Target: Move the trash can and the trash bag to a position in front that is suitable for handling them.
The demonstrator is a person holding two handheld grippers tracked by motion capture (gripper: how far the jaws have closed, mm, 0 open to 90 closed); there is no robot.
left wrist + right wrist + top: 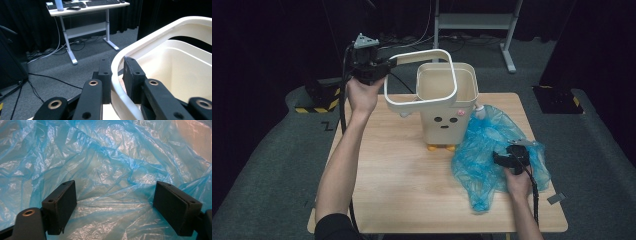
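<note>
Rim ring [120, 65] clamped between left jaws, bag [105, 170] under right jaws

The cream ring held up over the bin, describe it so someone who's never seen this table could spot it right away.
On the wooden table stands a cream bin with a dotted face. Tilted above its open top is the ring, a rounded-square hoop clamped by the left gripper. Unlike the crumpled blue bag beside the bin, it is rigid and hollow.

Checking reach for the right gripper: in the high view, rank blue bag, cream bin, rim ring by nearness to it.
1. blue bag, directly under the right gripper.
2. cream bin, up-left, mid-table.
3. rim ring, farthest, lifted in the left gripper.
</note>
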